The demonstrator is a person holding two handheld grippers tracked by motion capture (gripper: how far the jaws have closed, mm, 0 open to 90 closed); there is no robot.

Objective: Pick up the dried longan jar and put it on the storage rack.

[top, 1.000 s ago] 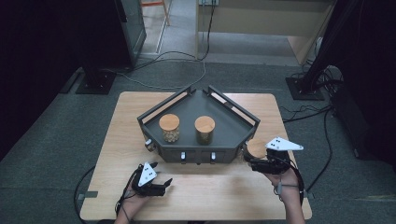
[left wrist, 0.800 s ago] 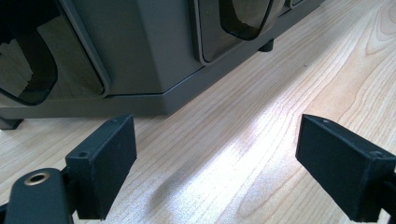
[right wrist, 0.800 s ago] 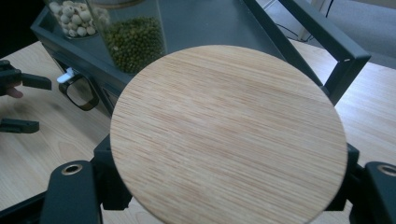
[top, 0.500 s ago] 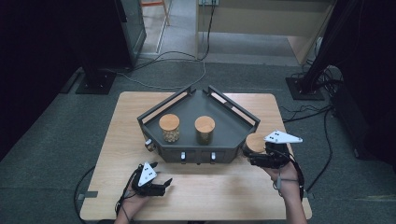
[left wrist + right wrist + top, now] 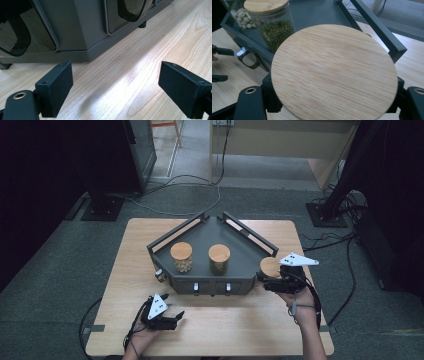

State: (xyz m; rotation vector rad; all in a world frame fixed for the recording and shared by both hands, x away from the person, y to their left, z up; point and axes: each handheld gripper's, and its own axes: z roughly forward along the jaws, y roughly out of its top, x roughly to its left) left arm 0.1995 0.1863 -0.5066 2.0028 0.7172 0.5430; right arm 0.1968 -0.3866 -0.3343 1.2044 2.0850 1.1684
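A jar with a round bamboo lid (image 5: 270, 266) (image 5: 334, 72) is held in my right gripper (image 5: 268, 281) (image 5: 333, 96), which is shut on its body just below the lid. It hangs by the right front corner of the dark grey tray (image 5: 200, 236) (image 5: 377, 27). Inside the tray stand a jar of pale beans (image 5: 181, 256) (image 5: 240, 15) and a jar of green beans (image 5: 219, 258) (image 5: 278, 30), both with bamboo lids. My left gripper (image 5: 176, 320) (image 5: 117, 85) rests open on the wooden table (image 5: 240, 325), in front of the tray's left front, with nothing between its jaws.
The tray's front face (image 5: 82, 30) carries small drawers with handles (image 5: 195, 287). Raised rails (image 5: 250, 234) run along the tray's back sides. Cables (image 5: 190, 185) and stand bases (image 5: 102, 207) lie on the floor beyond the table.
My right gripper has moved left and forward with the jar toward the tray's right corner, and the lid has come out from under the grey plate. The left gripper has stayed put.
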